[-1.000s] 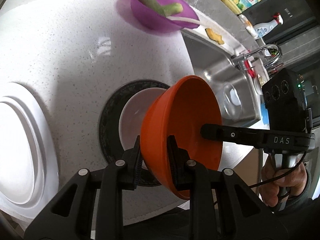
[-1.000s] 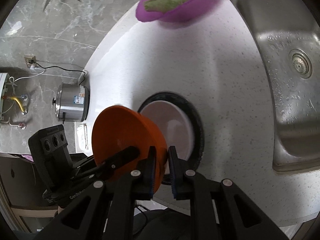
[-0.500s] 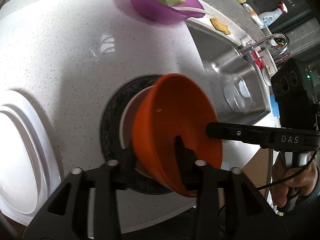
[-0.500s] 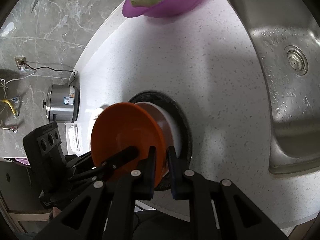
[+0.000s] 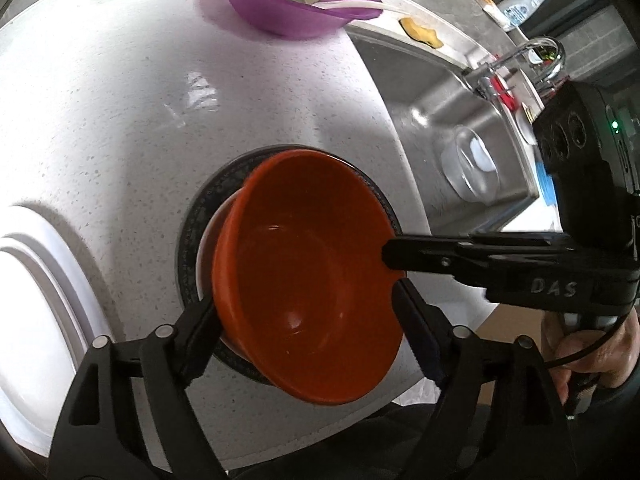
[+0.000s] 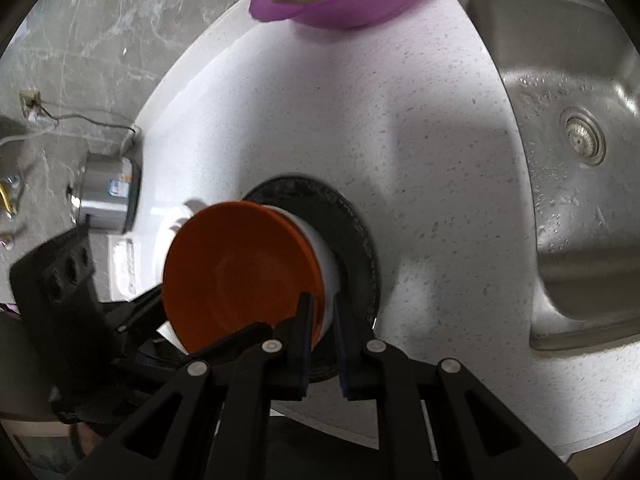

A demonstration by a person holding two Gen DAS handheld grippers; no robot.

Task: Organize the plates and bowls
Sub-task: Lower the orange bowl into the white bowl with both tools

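The orange bowl (image 5: 304, 280) sits mouth-up, tipped a little, nested in the white bowl (image 6: 320, 248), which stands on the dark round plate (image 6: 356, 232) on the speckled white counter (image 5: 120, 120). In the left wrist view the bowl fills the space between the spread fingers of the left gripper (image 5: 308, 312): its jaws have just been opening, one finger stands at the bowl's 8 o'clock outside the wall, the other at 4 o'clock by the rim, and neither pad appears to press on it, so the left claw reads as released with the bowl between its fingers.

The right gripper (image 6: 322, 320) is pinched on the orange bowl's rim (one finger inside, one outside against the white bowl's wall, as far as the blur allows), at the bowl's 5 o'clock in its own view and at 3 o'clock in the left view. So the right hand alone carries the bowl.

A round bowl has no long axis; what matters is its opening, which faces up and leans slightly toward the cameras. My judgement: the next move is letting go at the rim, then lifting the right fingers straight up and away so the stack is not dragged. The purple bowl (image 5: 292, 4) with the green vegetable pieces lies at 12 o'clock, well apart, and the steel sink (image 6: 560, 120) at 2 o'clock.
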